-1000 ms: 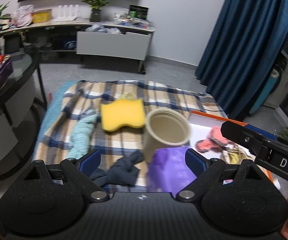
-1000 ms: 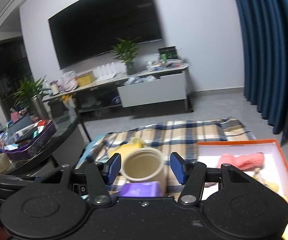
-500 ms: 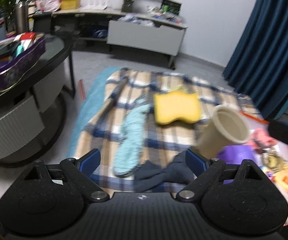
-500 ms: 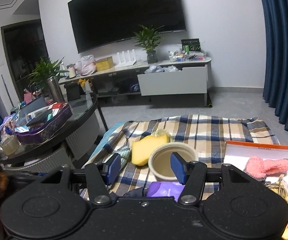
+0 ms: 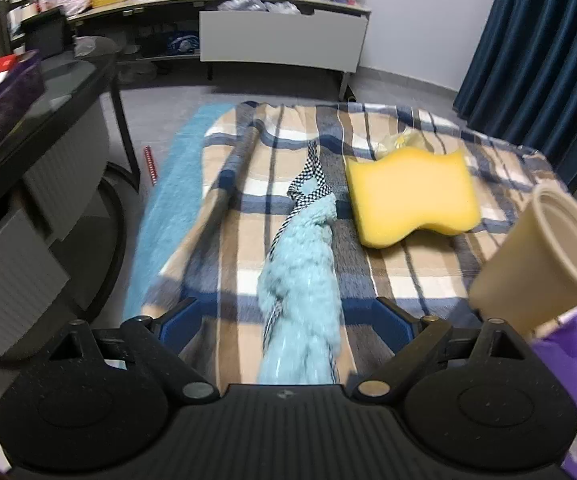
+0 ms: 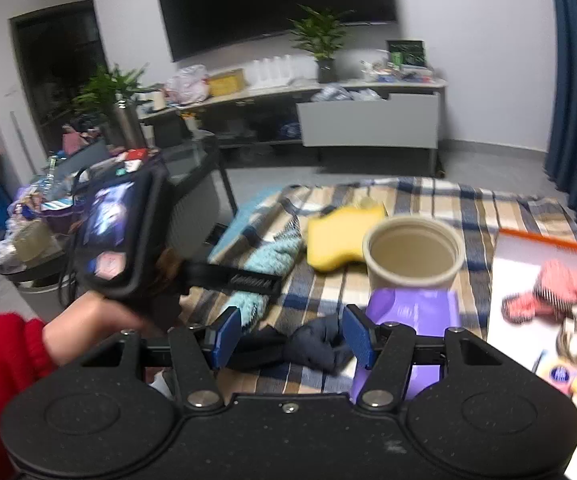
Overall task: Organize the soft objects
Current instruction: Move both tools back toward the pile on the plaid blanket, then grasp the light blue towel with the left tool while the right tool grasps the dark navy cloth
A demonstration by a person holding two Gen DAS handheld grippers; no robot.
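A fluffy light-blue sock (image 5: pixel 300 280) lies lengthwise on the plaid blanket (image 5: pixel 240 240). My left gripper (image 5: pixel 288 320) hangs open over it, one finger on each side, pads apart from it. A yellow sponge (image 5: pixel 412 196) lies just right of the sock. In the right wrist view my right gripper (image 6: pixel 291 336) stands open above a crumpled dark navy cloth (image 6: pixel 308 346), which shows between the fingers. The left gripper (image 6: pixel 244 280), held by a hand in a red sleeve, sits over the blue sock (image 6: pixel 264 264). A pink sock (image 6: pixel 560 292) lies in the orange-edged box (image 6: pixel 528 240).
A beige cup (image 6: pixel 412 252) stands on a purple packet (image 6: pixel 412 308) between the cloths and the box. A dark glass coffee table (image 5: pixel 48 120) crowds the blanket's left side. Behind are a TV stand (image 5: pixel 280 36) and blue curtains (image 5: pixel 536 40).
The left gripper has swung left and down from over the cup and dark cloth to the light-blue sock. The right gripper has dropped toward the dark cloth, and the left gripper has come into its view.
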